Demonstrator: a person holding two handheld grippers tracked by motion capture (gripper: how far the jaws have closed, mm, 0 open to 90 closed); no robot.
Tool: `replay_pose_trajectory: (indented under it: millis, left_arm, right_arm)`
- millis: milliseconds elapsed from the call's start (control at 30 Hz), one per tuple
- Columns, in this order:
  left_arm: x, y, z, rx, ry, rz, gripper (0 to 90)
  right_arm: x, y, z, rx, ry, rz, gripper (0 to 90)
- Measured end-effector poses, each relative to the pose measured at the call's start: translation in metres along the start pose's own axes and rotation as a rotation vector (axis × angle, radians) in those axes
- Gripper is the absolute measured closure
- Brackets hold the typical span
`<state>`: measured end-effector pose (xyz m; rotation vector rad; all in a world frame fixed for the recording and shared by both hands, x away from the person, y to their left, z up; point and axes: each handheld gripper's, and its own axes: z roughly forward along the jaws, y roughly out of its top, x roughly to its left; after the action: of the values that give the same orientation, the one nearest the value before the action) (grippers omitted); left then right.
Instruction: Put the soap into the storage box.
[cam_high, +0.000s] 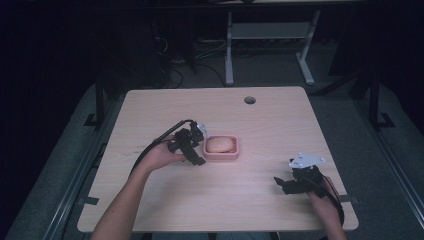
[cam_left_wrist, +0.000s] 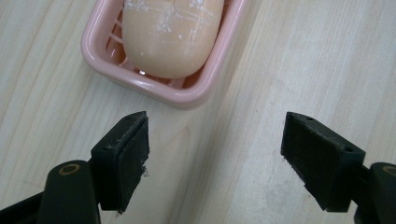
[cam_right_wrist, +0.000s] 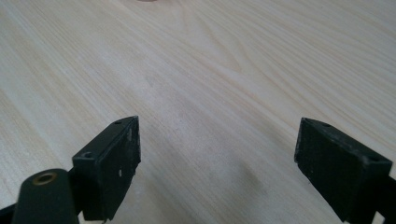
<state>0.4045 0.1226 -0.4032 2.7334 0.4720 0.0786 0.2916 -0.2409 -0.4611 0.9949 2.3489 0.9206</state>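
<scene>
Soap (cam_high: 220, 144), a pale peach oval bar, lies in a pink soap dish (cam_high: 220, 156) near the middle of the table (cam_high: 260, 200), slightly toward its left edge and well clear of all four corners. In the left tool view the bar (cam_left_wrist: 170, 35) fills most of the dish, white scuffs mark its upper surface, and the ribbed floor of the dish (cam_left_wrist: 187, 95) shows beneath its rounded end. The left tool (cam_high: 196, 148) sits just beside the left wall of the dish, carried by the left hand (cam_high: 162, 156), whose forearm enters from the near edge of the table. Its jaws stand apart with nothing between them; in its own view the left tool (cam_left_wrist: 215, 158) frames bare wood just short of the dish rim, and neither pad touches the dish or the soap. The right tool (cam_high: 285, 184) rests low over the table near the near right corner, well apart from the dish, with a grey three-cornered plate (cam_high: 306, 160) on top and the right hand (cam_high: 322, 197) behind it. In its own view the right tool (cam_right_wrist: 217, 163) is likewise spread wide and empty, with plain wood grain between the two black pads. A round cable hole (cam_high: 249, 100) lies close to the far edge of the table.
</scene>
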Motion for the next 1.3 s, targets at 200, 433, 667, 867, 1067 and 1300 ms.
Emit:
replay_pose_trajectory:
  millis: [200,433,667,867,1067,1300]
  left_arm:
    - [-0.002,-0.009,-0.001,0.001,0.000,-0.010,23.0]
    - [-0.006,-0.022,-0.001,0.003,0.009,-0.027,23.2]
    - [-0.010,-0.031,-0.001,0.005,0.008,-0.038,23.1]
    - [-0.013,-0.038,-0.001,-0.010,0.014,-0.051,23.0]
    - [-0.016,-0.046,-0.001,-0.018,0.020,-0.061,23.0]
    - [-0.021,-0.056,0.000,-0.019,0.020,-0.073,22.5]
  right_arm:
    - [0.000,0.000,0.000,0.003,-0.001,0.003,13.8]
    - [0.000,-0.001,0.001,0.007,-0.003,0.005,13.8]
    - [0.002,0.000,0.001,0.013,-0.005,0.000,13.8]
    - [0.002,0.000,0.001,0.013,-0.009,0.002,13.8]
    - [0.003,0.000,0.002,0.017,-0.007,0.000,13.8]
    - [0.004,0.000,0.002,0.021,-0.007,-0.001,13.8]
